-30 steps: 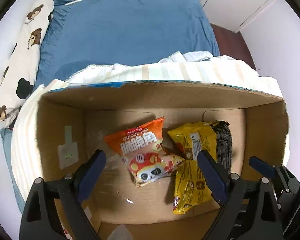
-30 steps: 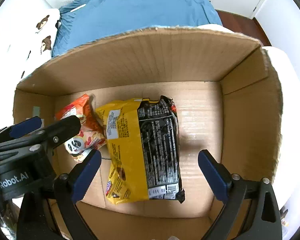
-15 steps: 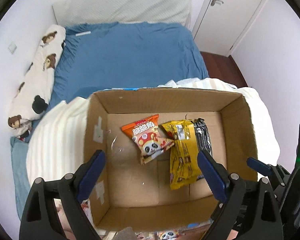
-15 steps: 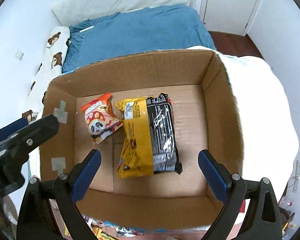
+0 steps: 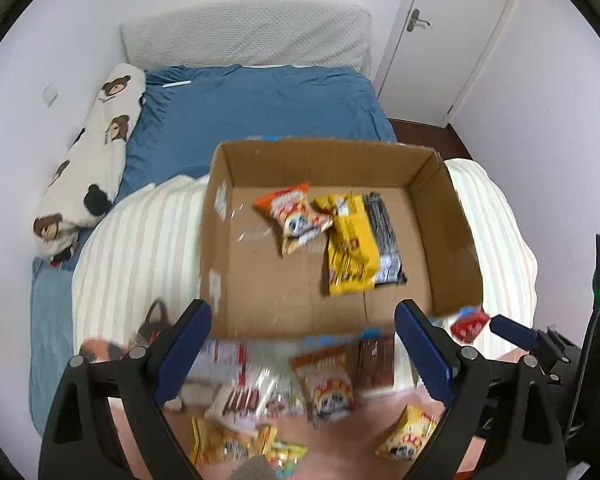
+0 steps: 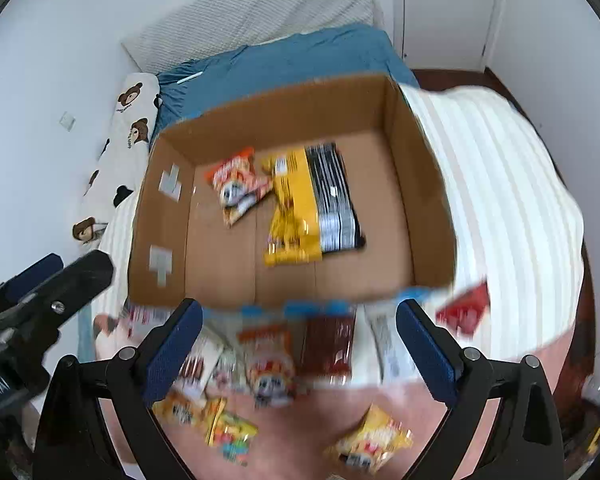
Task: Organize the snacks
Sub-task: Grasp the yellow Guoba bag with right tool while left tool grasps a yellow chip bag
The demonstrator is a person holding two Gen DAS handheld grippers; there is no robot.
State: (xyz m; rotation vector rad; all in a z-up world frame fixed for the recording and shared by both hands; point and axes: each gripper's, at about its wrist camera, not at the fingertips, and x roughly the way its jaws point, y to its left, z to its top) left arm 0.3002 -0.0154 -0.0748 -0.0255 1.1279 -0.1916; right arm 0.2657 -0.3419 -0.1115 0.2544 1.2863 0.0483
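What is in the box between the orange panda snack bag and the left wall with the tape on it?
Nothing but bare cardboard floor lies between the orange panda snack bag and the taped left wall of the box. The right wrist view shows it best.

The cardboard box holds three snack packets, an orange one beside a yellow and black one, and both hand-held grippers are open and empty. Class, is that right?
Not quite. The cardboard box holds two packets: the orange packet and the yellow and black packet, as the right wrist view shows. Both hand-held grippers, left and right, are open and empty.
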